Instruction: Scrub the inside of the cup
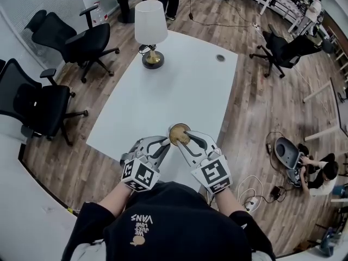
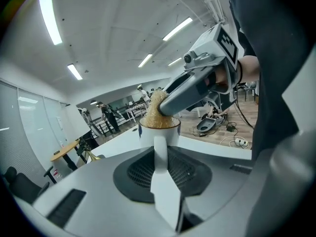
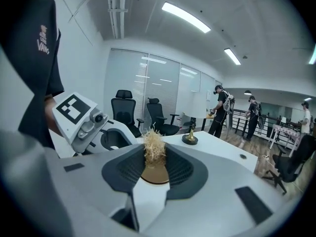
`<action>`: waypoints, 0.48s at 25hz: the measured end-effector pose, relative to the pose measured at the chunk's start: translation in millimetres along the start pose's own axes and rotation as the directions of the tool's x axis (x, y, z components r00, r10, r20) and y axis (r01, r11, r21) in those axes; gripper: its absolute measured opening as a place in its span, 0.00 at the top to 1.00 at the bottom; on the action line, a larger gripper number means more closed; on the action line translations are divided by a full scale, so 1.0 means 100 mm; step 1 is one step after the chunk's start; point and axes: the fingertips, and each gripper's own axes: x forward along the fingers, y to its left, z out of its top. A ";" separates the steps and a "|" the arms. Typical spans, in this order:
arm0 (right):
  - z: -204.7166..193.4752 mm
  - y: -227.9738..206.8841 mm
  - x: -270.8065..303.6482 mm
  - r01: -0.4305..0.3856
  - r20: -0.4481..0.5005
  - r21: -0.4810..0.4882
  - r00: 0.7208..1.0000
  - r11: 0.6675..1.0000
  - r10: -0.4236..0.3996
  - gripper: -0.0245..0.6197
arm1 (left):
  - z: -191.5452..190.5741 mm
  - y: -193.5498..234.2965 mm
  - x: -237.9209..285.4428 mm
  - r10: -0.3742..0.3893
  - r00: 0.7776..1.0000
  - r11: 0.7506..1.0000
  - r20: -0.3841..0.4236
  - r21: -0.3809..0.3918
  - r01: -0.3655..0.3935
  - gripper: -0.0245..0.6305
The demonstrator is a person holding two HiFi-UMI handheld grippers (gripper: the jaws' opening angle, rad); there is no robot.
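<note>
Left gripper: clamped on the near side of a white cup above the near edge of a white table. Right gripper: grasping a straw-fibre scrubber, fibres inside the cup. Far ahead: table lamp. To the left: black office chairs. Wood floor.

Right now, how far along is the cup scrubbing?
Done: the left gripper is clamped on the cup, and the right gripper has closed on the scrubber. In hand: the scrubber's fibres sit inside the cup's mouth. Left: the inner wall is hidden, so I can't tell whether it is clean; expect more scrubbing, then pulling the scrubber out.
</note>
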 end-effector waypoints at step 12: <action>-0.06 0.07 0.05 -0.023 -0.067 -0.007 0.998 1.000 0.022 0.78 | 0.00 0.03 -0.04 0.023 1.000 0.999 0.006 -0.028 -0.023 0.86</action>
